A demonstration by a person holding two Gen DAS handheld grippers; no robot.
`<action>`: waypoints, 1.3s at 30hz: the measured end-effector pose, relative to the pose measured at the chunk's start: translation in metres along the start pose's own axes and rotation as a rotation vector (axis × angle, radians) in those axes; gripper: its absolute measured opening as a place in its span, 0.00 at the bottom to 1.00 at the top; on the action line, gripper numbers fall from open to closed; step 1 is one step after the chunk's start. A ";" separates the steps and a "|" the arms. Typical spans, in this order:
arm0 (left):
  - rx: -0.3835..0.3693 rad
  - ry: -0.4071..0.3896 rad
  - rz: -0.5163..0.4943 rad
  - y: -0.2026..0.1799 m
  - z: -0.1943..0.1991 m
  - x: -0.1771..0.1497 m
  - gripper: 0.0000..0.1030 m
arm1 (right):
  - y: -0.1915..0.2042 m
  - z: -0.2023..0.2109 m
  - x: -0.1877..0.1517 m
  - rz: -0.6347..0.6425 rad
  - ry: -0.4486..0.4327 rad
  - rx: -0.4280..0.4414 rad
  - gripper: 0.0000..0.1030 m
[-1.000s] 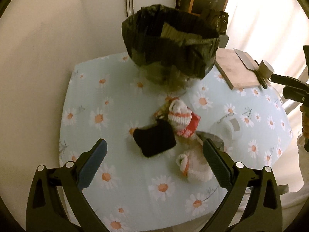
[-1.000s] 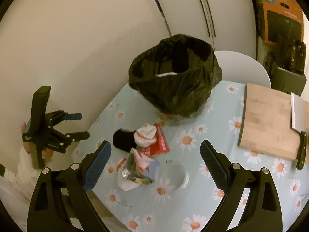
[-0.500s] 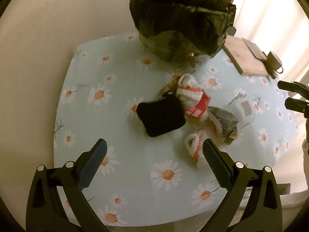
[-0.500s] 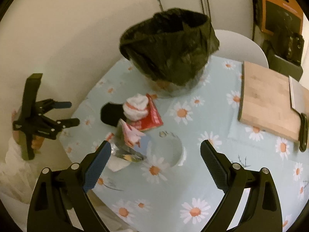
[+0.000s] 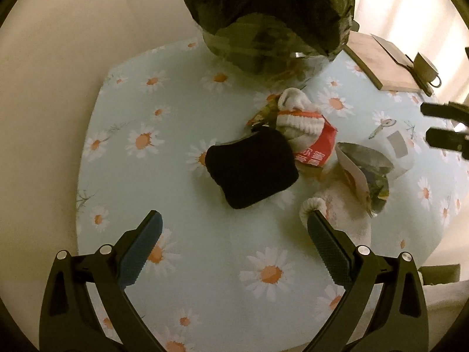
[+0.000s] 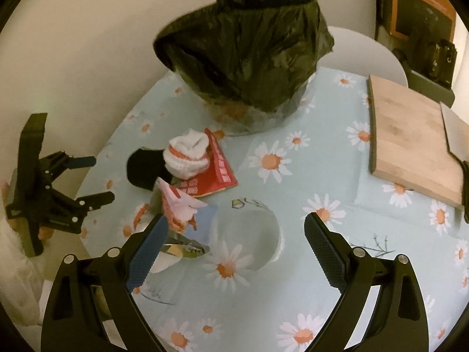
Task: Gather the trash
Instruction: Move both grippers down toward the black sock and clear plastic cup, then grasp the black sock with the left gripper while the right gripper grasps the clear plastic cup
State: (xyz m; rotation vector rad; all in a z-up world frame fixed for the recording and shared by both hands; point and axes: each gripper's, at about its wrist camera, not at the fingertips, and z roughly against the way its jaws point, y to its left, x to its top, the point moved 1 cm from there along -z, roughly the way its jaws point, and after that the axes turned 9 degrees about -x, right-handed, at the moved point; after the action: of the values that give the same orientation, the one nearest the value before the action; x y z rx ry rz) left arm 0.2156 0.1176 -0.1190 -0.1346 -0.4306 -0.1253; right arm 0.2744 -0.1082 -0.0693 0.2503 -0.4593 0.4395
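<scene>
- Both my tools are hanging over the counter with nothing in them. My left tool has its jaws wide apart, and so does my right tool, I'd say because neither has picked a piece yet.
- The trash sits in one heap mid-frame in the left view: a black sock lying partly over a red wrapper, with a white rolled sock on top of that wrapper.
- A torn foil packet gapes open to the right of the heap, with another white sock under it, just past my left tool's right finger.
- In the right view a pink carton scrap stands up just beyond my right tool's left finger, so that looks like its easiest first grab.
- The bin with the black bag stands at the top of both views, just behind the heap. Handy: short carry for every piece.
- The cutting board on the right side of the right view is well apart from the mess, so I reckon it's not part of the job.
- Whether the socks count as trash, honestly can't tell.
</scene>
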 end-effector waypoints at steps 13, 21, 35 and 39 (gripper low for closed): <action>-0.096 -0.030 0.054 0.012 -0.039 0.022 0.94 | 0.011 -0.049 -0.003 0.017 0.093 -0.071 0.87; -0.070 -0.030 0.034 0.002 -0.060 0.033 0.94 | 0.011 -0.068 -0.009 0.023 0.123 -0.122 0.87; -0.062 -0.019 0.116 0.016 -0.068 0.026 0.82 | 0.008 -0.067 -0.021 0.072 0.119 -0.111 0.58; -0.039 0.004 0.097 0.014 -0.065 0.020 0.82 | 0.007 -0.058 -0.022 0.085 0.108 -0.105 0.58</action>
State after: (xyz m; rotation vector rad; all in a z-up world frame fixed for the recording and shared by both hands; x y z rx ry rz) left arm 0.2626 0.1195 -0.1703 -0.1937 -0.4171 -0.0384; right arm 0.2749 -0.0904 -0.1287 0.1056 -0.3872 0.5082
